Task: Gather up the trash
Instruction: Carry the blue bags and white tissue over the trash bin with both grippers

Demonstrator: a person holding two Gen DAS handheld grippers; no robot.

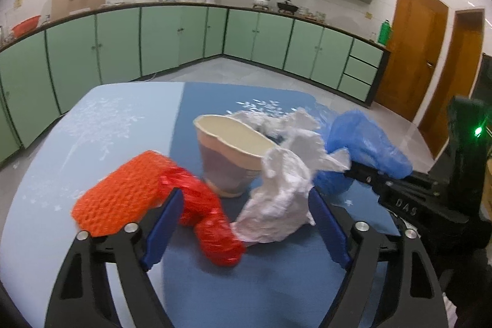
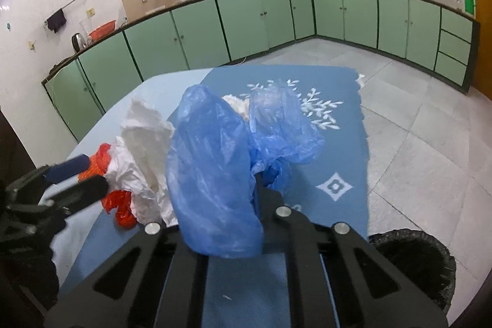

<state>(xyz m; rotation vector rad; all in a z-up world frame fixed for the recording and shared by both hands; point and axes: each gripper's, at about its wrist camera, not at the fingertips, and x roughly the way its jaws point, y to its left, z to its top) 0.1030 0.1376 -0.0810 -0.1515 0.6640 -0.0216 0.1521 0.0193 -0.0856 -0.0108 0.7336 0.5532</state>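
Observation:
My left gripper [image 1: 244,205] is open over the blue mat [image 1: 270,278]. Between its blue pads lie a red foil wrapper [image 1: 212,223] and crumpled white paper [image 1: 283,192]. An orange textured wrapper [image 1: 120,192] lies at its left. A squashed paper cup [image 1: 227,152] stands just beyond. My right gripper [image 2: 233,183] is shut on a blue plastic bag [image 2: 215,162], lifted above the mat [image 2: 335,143]; the bag hides its fingertips. The bag [image 1: 366,140] and right gripper [image 1: 363,171] also show in the left wrist view. The left gripper [image 2: 83,177] shows in the right wrist view.
A bin lined with a black bag [image 2: 412,266] stands on the tiled floor right of the table. Green kitchen cabinets [image 1: 172,36] run along the far walls. Wooden doors [image 1: 418,51] are at the right. The pale blue tablecloth [image 1: 92,128] extends left.

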